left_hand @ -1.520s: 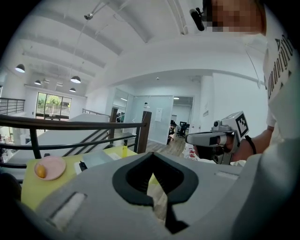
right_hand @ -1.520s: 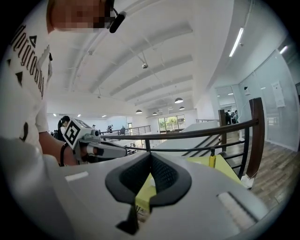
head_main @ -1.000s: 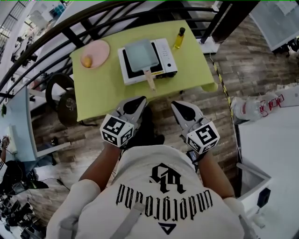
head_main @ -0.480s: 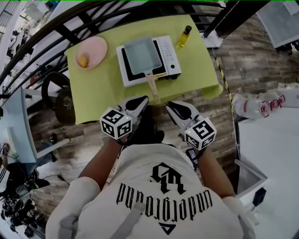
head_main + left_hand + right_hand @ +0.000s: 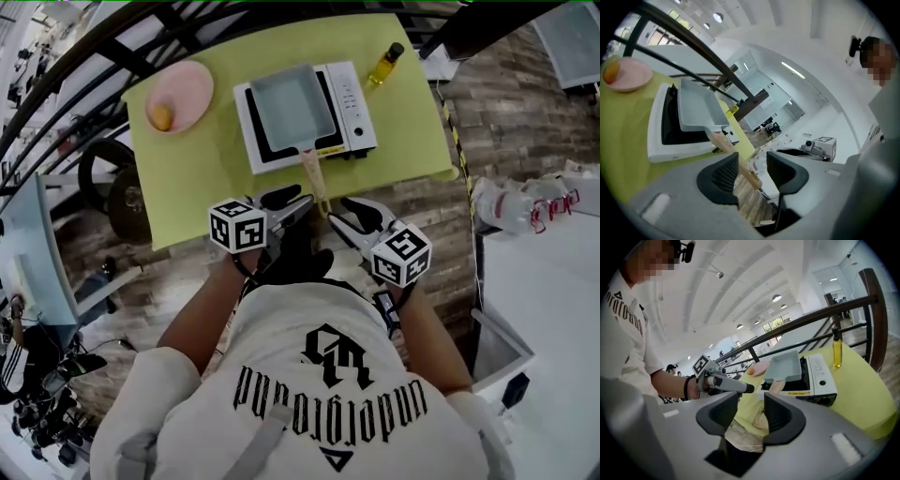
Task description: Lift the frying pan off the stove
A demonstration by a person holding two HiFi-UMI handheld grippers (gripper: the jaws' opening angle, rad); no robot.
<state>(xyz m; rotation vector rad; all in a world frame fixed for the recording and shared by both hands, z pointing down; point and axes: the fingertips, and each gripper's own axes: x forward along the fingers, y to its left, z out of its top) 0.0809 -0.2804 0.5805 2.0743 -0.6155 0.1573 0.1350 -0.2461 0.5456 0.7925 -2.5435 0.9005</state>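
While the rectangular frying pan [image 5: 289,103] sits flat on the white portable stove [image 5: 354,94] on the green desk [image 5: 211,183], the head view shows its wooden handle [image 5: 313,176] reaching past the desk's near edge. The left gripper [image 5: 298,204] and right gripper [image 5: 337,218] close in on that handle's tip from either side. A pink plate [image 5: 186,86] and an oil bottle [image 5: 385,64] stand well clear. In the left gripper view the jaws are opening. The handle's rounded end lies between them, hard by one pad, but neither pad presses on it. In the right gripper view the jaws are opening too; the handle's end shows low in the gap, unclamped, and the other gripper is just beyond. The likeliest trouble is crowding, since two grippers on one slim handle could knock together or nudge the pan askew on the burner. A hold at the very tip would also leave the pan's weight far out, so it could twist or droop when raised.
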